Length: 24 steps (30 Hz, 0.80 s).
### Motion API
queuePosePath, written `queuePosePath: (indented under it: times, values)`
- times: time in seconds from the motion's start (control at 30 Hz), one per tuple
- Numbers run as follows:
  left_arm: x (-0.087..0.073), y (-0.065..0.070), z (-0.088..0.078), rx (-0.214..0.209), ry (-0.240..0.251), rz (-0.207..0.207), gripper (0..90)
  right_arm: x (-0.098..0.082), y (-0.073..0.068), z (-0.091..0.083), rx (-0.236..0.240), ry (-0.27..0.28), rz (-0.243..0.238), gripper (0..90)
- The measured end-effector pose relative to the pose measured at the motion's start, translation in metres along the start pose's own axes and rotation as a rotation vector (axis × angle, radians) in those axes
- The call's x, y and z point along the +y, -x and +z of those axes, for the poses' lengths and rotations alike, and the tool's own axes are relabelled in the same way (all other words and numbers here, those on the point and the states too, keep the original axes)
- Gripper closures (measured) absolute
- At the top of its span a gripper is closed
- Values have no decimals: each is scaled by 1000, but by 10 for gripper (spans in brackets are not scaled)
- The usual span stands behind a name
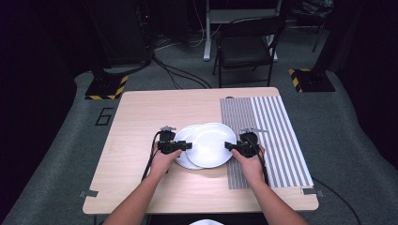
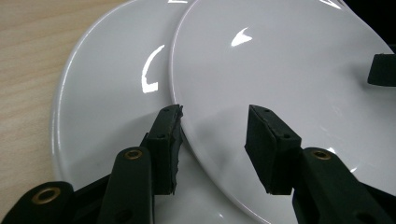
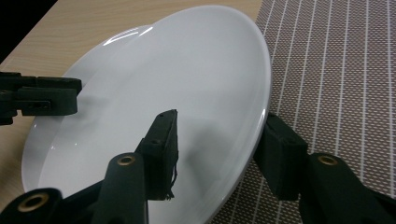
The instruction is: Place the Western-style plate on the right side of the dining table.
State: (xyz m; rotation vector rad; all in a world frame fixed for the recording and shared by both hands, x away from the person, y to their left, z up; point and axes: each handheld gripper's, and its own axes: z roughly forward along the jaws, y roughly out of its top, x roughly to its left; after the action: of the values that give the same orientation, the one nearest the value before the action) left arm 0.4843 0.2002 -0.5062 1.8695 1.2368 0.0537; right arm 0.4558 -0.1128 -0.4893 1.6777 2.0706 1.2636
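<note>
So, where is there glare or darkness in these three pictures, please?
High view: the room behind the table is very dark. Left gripper view: bright curved glare marks sit on the lower plate and the upper plate. Right gripper view: soft, even light on the upper plate, with a jaw shadow.

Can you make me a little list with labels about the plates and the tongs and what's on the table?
plates: two white ones, upper plate overlapping lower plate
left tongs: one jaw above and one below the upper plate's left rim
right tongs: jaws straddle the upper plate's right rim
upper plate: tilted, lifted at the right side
mat: striped placemat, right half of table
table: light wood
</note>
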Motion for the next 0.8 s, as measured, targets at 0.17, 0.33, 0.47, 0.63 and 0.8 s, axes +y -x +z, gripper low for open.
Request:
queuePosePath:
  times: [0.17, 0.33, 0.47, 0.63, 0.8]
  values:
    - [1, 4, 4, -10, -2, 11, 555, -1, 5, -3, -10, -1, 16, 509]
    - [2, 6, 6, -15, -5, 12, 554, -1, 8, -5, -11, 3, 18, 509]
    - [2, 7, 8, -22, -5, 15, 554, 0, 9, -7, -15, 7, 22, 507]
    - [2, 8, 9, -25, -7, 21, 552, 0, 12, -8, -16, 15, 28, 507]
    - [2, 8, 9, -32, -10, 22, 553, -2, 12, -10, -16, 18, 22, 507]
